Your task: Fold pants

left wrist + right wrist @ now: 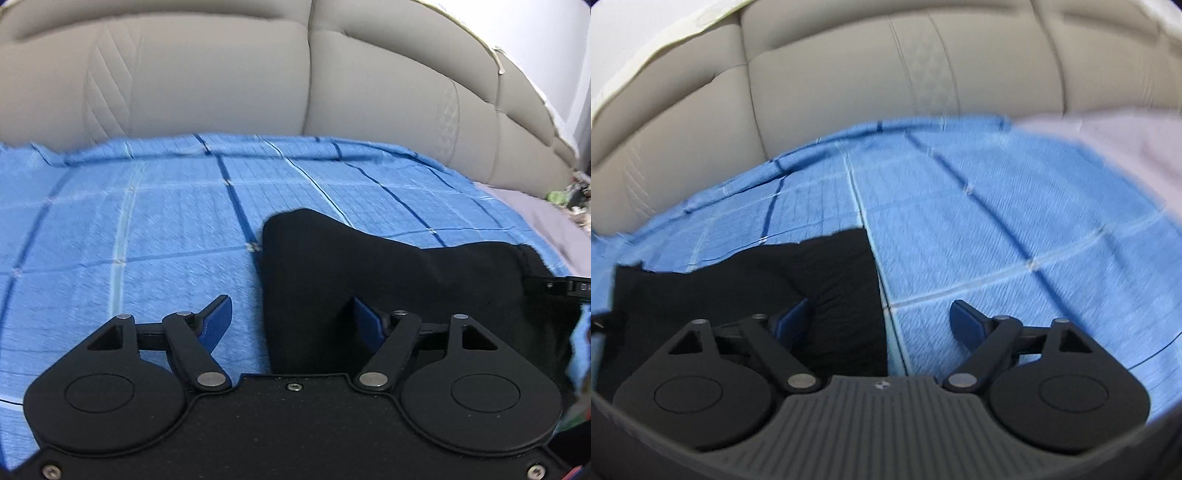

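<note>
The black pants [369,266] lie folded into a compact bundle on the blue checked bedspread [147,229]. My left gripper [291,321] hovers over their left edge. Its jaws stand wide: the right finger [365,325] is over the black cloth and the left finger [218,317] is over the bedspread. In the right wrist view the pants [775,273] fill the lower left. My right gripper [882,317] is open over their right edge, with its left finger [796,317] above the cloth and its right finger [967,317] above the bedspread [997,221]. Neither pair of pads presses on the cloth.
A beige padded headboard [221,74] rises behind the bed. A grey sheet [546,218] shows at the right edge of the bedspread, with small clutter [569,192] beyond. A pale lilac cloth [1126,147] lies at the upper right in the right wrist view.
</note>
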`<state>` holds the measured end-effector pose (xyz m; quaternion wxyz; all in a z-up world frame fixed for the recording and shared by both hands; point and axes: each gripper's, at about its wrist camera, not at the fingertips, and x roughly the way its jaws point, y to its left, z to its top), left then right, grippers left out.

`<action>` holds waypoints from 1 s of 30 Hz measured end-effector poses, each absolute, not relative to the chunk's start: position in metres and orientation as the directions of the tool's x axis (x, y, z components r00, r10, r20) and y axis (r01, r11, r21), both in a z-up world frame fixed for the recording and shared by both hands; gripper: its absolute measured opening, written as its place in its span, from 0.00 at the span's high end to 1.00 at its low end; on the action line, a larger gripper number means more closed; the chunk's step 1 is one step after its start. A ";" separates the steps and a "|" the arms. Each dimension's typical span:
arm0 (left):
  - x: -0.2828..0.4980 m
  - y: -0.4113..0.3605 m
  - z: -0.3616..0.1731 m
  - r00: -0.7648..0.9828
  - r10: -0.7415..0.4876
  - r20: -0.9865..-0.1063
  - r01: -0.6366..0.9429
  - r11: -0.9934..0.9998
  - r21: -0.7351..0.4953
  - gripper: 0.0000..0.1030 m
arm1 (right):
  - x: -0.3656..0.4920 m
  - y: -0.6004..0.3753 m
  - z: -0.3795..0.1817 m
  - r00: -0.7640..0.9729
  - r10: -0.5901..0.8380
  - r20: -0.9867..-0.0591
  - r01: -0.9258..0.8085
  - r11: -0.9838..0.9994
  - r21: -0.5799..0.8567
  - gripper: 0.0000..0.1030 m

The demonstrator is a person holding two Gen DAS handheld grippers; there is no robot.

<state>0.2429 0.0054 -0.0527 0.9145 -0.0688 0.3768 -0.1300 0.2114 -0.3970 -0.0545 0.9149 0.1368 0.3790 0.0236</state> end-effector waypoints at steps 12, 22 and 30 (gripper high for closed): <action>0.264 0.006 -0.054 0.637 -0.399 -0.660 0.221 0.914 -0.339 0.31 | 0.215 -0.388 -0.058 0.717 0.300 -0.629 -0.088 0.934 0.345 0.47; 0.286 0.024 -0.062 0.621 -0.525 -0.583 0.195 0.823 -0.533 0.11 | 0.220 -0.395 -0.062 0.730 0.357 -0.583 -0.127 0.908 0.398 0.47; 0.282 0.000 -0.059 0.630 -0.468 -0.620 0.251 0.878 -0.408 0.05 | 0.222 -0.391 -0.065 0.743 0.353 -0.569 -0.139 0.912 0.385 0.46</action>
